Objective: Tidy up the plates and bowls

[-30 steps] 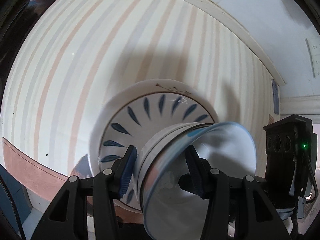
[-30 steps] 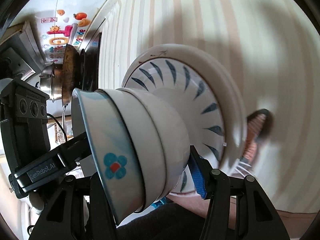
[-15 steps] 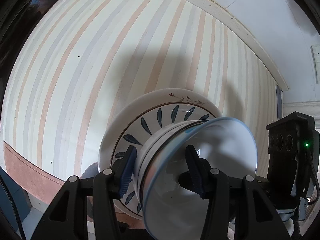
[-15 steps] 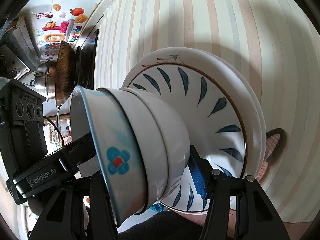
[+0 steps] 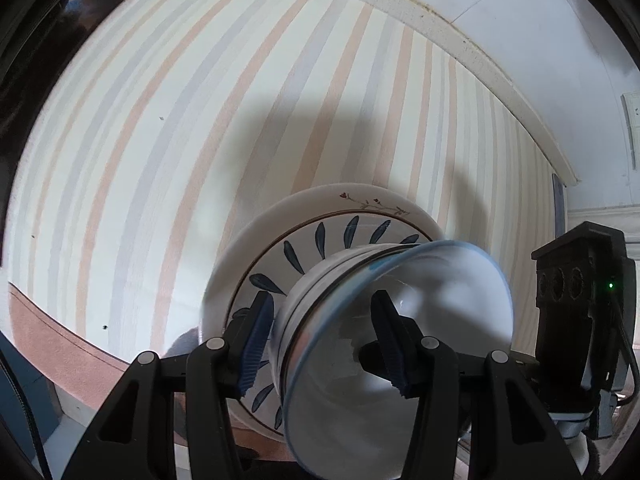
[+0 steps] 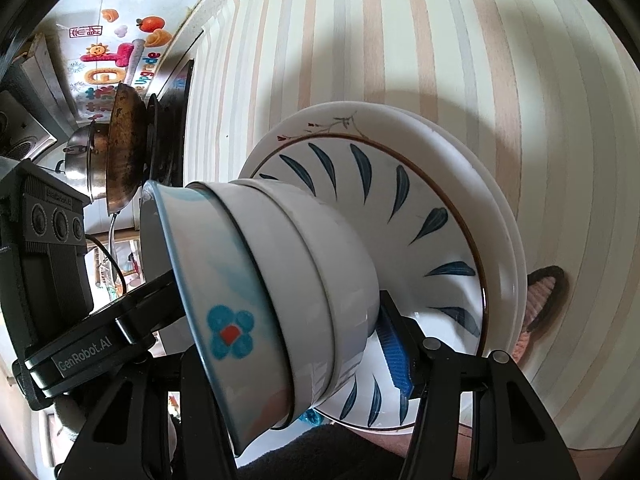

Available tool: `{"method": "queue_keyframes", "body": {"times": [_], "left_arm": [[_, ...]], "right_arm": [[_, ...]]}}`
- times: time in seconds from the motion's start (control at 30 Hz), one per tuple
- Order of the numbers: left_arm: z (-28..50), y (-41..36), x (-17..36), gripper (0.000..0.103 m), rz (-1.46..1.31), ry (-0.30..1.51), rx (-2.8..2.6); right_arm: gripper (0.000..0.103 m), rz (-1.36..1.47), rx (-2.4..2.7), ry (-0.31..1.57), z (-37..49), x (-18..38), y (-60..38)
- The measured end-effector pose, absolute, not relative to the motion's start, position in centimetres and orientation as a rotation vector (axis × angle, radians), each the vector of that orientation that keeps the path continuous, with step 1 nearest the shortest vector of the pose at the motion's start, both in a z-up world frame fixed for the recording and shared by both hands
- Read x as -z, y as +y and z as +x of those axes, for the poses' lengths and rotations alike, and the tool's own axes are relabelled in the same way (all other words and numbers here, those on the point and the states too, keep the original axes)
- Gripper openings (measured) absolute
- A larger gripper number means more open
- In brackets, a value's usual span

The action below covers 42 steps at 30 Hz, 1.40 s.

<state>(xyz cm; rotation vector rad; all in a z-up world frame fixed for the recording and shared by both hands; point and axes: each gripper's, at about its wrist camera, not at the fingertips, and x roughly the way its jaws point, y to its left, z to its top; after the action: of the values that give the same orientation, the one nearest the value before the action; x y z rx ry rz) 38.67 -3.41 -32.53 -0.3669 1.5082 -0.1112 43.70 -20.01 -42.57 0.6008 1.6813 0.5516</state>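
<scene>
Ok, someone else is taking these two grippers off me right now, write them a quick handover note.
Left gripper: clamped on the rim of the nested bowls, one finger inside, one outside.
Right gripper: gripping the same bowl stack from the opposite side.
The bowls sit in the blue-leaf plate, which lies on a plain white plate; the pile rests on the striped tablecloth.
Done: plates and bowls gathered into one stack.
Left: probably settle the stack, then release both grippers. Wok and steel pot stand beyond the cloth.
</scene>
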Motion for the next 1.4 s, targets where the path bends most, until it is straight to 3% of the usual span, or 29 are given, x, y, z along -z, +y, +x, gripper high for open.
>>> {"method": "queue_keyframes", "body": {"times": [0.23,0.37,0.43,0.47,0.57,0.7,1.4], "left_arm": [[37.9,-3.5,29.7,0.049,-0.268,1.447,0.065],[36.6,-3.2,27.5,0.051,-0.239,1.392,0.065],[36.2,-2.9,26.4,0.057,-0.221,1.371,0.059],[35.7,-2.8,25.7,0.064,-0.215,1.351,0.06],[34.3,-2.5,23.8,0.086,-0.176,1.291,0.056],[32.5,-1.8,21.0,0.095,-0.136,1.2,0.045],[14.4,1.0,7.6,0.095,-0.019,0.873,0.127]], "right_arm": [[0.062,0.49,-0.531,1.626,43.4,40.2,-20.2],[0.08,0.395,-0.504,1.56,42.9,37.2,-20.9],[0.086,0.353,-0.492,1.523,42.4,35.5,-21.2],[0.092,0.336,-0.48,1.506,42.1,34.6,-21.5],[0.094,0.263,-0.42,1.431,40.6,31.4,-22.0],[0.096,0.21,-0.334,1.32,38.2,27.6,-22.4],[0.1,0.136,-0.083,0.864,14.8,8.6,-18.5]]}}
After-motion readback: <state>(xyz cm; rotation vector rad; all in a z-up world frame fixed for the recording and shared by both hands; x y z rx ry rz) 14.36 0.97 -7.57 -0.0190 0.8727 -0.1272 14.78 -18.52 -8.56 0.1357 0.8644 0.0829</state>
